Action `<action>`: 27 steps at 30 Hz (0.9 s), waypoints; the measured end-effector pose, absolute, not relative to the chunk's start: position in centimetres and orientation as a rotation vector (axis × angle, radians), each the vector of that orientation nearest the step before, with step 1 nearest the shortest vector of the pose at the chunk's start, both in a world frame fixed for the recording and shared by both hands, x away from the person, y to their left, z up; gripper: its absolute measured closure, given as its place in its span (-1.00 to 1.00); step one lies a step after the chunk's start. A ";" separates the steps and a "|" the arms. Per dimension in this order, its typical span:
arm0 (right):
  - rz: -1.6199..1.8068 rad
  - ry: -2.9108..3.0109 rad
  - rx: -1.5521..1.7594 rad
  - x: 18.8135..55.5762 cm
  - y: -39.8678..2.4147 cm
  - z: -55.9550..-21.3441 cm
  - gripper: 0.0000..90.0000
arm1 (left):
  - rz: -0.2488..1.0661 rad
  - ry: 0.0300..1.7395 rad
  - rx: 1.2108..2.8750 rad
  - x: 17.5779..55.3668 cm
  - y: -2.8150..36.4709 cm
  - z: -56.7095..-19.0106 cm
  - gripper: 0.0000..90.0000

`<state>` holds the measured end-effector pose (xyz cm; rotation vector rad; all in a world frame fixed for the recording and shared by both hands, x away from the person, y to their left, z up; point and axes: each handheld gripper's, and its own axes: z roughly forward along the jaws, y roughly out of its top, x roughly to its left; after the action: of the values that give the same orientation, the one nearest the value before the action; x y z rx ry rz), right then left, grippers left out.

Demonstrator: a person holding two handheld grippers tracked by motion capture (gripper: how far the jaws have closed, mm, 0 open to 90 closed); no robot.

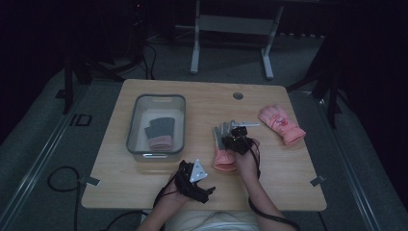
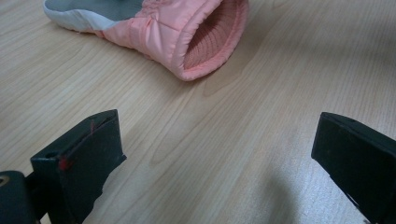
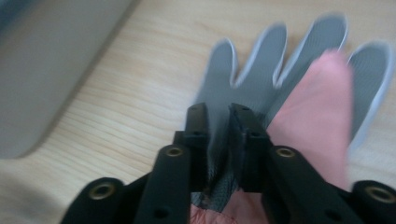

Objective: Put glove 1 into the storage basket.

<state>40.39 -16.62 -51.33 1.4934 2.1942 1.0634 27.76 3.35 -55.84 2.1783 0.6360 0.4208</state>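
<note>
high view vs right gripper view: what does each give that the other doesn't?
High view alone: a second pink glove lying apart at the table's right, a glove inside the grey bin, and the left gripper open near the front edge. Right gripper view alone: the jaws pinching grey palm fabric of the pink glove, whose fingers are blurred. Both: that glove, the right gripper, the bin, the wooden table.

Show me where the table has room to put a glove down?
Bare wood lies between the bin and the middle glove, along the far edge by the round hole, and at the near right corner. It's crowded around the right gripper.
</note>
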 end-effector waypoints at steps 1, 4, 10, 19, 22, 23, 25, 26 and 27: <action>1.073 2.192 1.471 40.3 -16.9 -50.8 0.60 | 0.424 0.632 2.181 27.7 3.3 -55.9 -0.97; 1.106 2.196 1.406 40.3 -18.1 -49.5 0.54 | 0.413 0.623 2.186 27.7 3.2 -56.0 -0.97; 1.107 2.215 1.235 41.0 -22.3 -47.4 0.52 | 0.410 0.633 2.175 27.9 3.3 -56.0 -0.97; 1.020 2.169 1.173 42.6 -29.6 -46.6 0.52 | 0.414 0.632 2.187 27.9 3.3 -56.2 -0.97; 0.962 2.154 1.159 43.0 -31.9 -47.0 0.51 | 0.422 0.630 2.184 27.8 3.2 -56.2 -0.97; 0.954 2.154 1.157 43.1 -32.6 -47.0 0.51 | 0.419 0.631 2.182 27.8 3.2 -56.2 -0.97; 0.940 2.146 1.170 43.6 -34.0 -47.0 0.50 | 0.417 0.633 2.183 27.8 3.2 -56.2 -0.97; 0.933 2.145 1.168 43.9 -34.7 -46.9 0.48 | 0.415 0.633 2.185 27.9 3.3 -56.2 -0.97; 0.915 2.147 1.167 44.2 -35.2 -46.9 0.47 | 0.411 0.635 2.185 27.9 3.3 -56.2 -0.97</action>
<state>44.19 -35.21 -46.89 1.1668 2.1473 0.9155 27.89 3.28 -56.20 2.1850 0.6349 0.4110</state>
